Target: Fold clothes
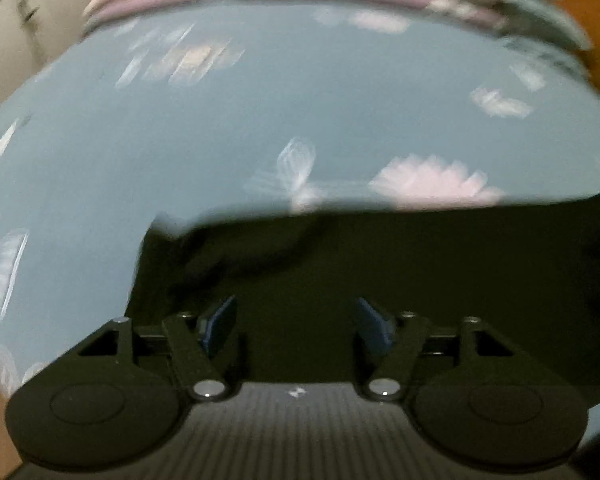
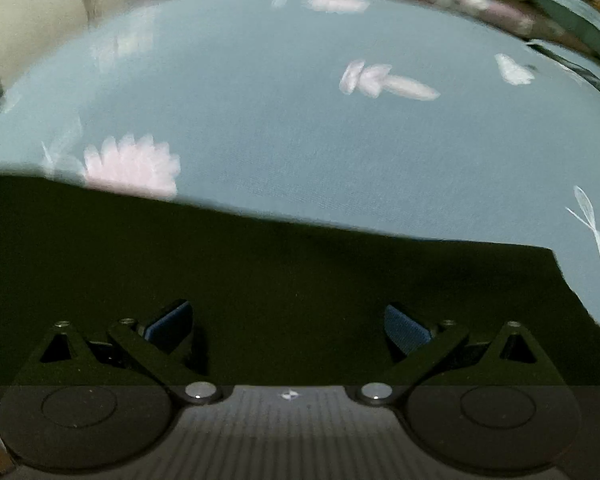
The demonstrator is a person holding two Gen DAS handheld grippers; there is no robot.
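Dark garment (image 1: 340, 264) lies flat on the near part of the blue floral sheet (image 1: 260, 100), beneath the left gripper (image 1: 296, 320) and the right gripper (image 2: 288, 324), both spread wide and empty. To fold well, I would pinch both near corners together and carry them evenly toward the far edge.

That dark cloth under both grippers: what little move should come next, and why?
Probably lower both and pinch the dark cloth's near part. The left gripper and right gripper stand open with nothing between their pads, and the cloth lies spread on the blue flowered sheet, so no fold can start until it is gripped. Its shape is hard to tell.
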